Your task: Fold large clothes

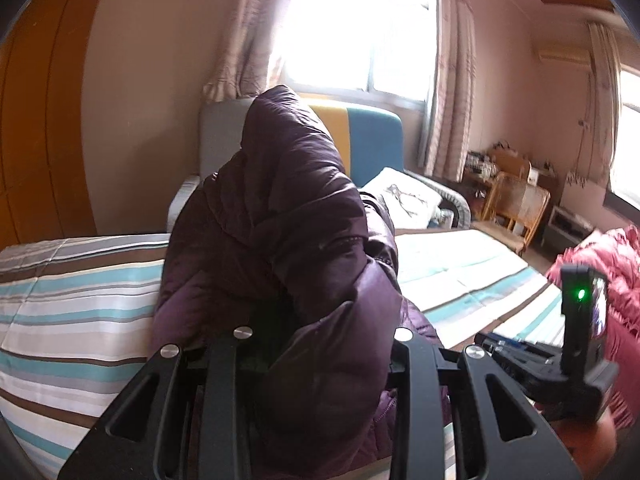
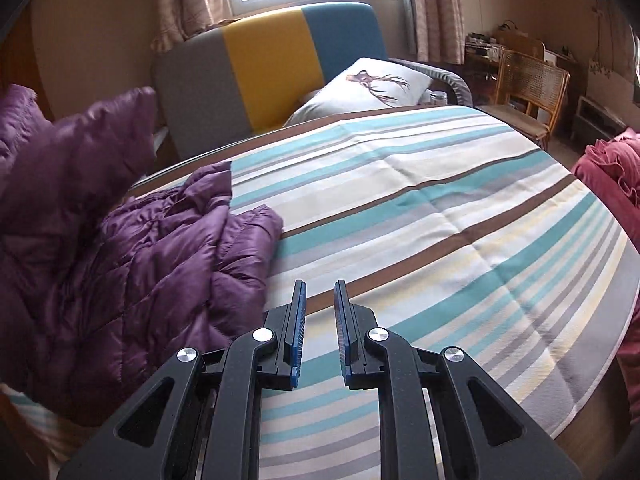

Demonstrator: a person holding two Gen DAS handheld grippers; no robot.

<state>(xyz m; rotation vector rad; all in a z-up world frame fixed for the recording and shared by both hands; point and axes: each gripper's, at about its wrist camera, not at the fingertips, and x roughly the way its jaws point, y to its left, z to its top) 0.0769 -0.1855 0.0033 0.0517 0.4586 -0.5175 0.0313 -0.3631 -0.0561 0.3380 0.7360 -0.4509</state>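
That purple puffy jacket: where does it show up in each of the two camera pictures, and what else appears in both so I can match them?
Left wrist view: the purple jacket fills the centre, bunched between the left gripper arms and rising toward the window.
Right wrist view: the purple jacket lies crumpled at the left on the striped cloth.
Shared landmark: the grey, yellow and blue sofa back.

Left tongs (image 1: 320,344) grip bunched fabric, fingers hidden — right tongs (image 2: 320,312) hang nearly closed, empty.
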